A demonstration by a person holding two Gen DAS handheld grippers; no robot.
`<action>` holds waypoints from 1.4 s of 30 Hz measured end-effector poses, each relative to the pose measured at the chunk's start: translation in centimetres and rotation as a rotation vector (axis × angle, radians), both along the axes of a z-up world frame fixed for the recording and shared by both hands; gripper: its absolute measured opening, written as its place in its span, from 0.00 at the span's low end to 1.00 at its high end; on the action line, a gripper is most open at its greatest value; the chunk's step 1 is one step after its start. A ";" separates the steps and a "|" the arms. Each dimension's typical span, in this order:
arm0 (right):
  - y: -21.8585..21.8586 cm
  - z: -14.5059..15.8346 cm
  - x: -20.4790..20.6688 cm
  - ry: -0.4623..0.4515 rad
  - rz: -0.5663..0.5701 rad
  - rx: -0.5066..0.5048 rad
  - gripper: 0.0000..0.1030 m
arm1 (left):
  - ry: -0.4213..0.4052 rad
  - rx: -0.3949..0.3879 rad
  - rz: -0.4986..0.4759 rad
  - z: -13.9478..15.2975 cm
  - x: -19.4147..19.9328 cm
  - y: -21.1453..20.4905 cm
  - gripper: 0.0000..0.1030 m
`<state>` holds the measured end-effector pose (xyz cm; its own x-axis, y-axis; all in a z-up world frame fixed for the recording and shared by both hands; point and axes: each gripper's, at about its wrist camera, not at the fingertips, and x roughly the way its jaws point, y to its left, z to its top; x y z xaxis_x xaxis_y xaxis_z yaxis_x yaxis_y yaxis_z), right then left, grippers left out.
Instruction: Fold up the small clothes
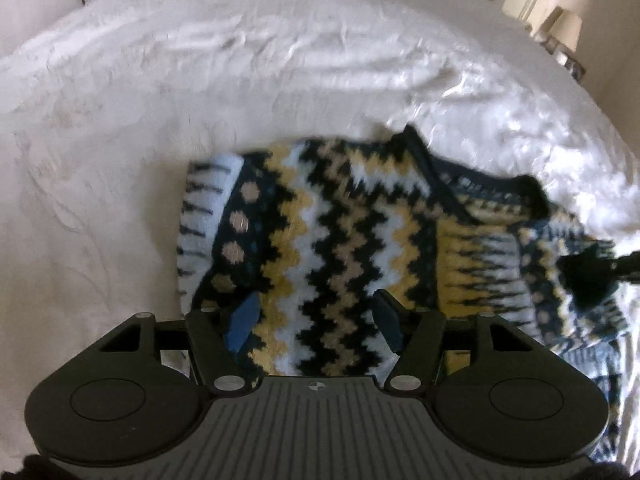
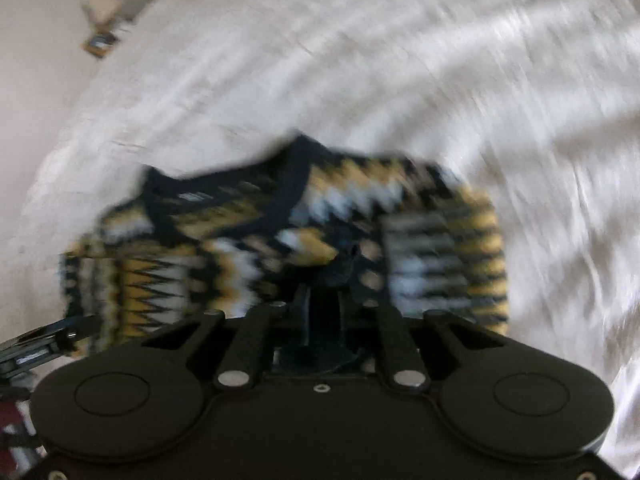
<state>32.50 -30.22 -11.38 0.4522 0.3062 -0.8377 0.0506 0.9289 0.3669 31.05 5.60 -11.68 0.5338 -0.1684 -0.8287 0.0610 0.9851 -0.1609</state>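
Note:
A knitted sweater [image 1: 328, 240] with black, yellow and white zigzags lies spread on a white bed, its dark neckline toward the far side. My left gripper [image 1: 316, 320] hovers low over the sweater's near edge, its blue pads [image 1: 244, 320] wide apart and pressing on nothing. In the blurred right wrist view the same sweater [image 2: 240, 232] fills the middle. My right gripper [image 2: 326, 304] has its jaws drawn close together on a dark bunch of the knit. Its black tip [image 1: 588, 276] shows on the sweater's right side in the left wrist view.
The white bed cover [image 1: 280, 80] is rumpled and stretches far beyond the sweater on all sides. A lamp and small items [image 1: 560, 32] stand at the far right beside the bed. A small object [image 2: 100, 42] lies past the bed's far left edge.

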 end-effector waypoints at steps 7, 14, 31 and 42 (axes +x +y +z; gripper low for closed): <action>-1.0 6.9 -3.2 -0.188 -0.026 -0.053 0.19 | -0.109 0.000 -0.053 4.5 -0.7 -0.9 0.59; -3.2 0.8 -2.5 -0.025 -0.031 -0.175 0.29 | -0.029 0.050 -0.085 1.6 1.8 -1.8 0.59; -7.3 -3.4 1.8 0.064 -0.210 -0.179 0.38 | 0.055 0.040 -0.051 -1.8 2.8 -0.2 0.59; -6.4 1.7 -3.8 -0.088 -0.166 -0.141 0.63 | -0.010 0.009 -0.066 2.5 -0.1 -1.1 0.72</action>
<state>28.65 -36.61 -9.65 0.5603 0.1040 -0.8218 0.1806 0.9529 0.2437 30.96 4.46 -9.21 0.5303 -0.1962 -0.8248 0.1278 0.9802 -0.1510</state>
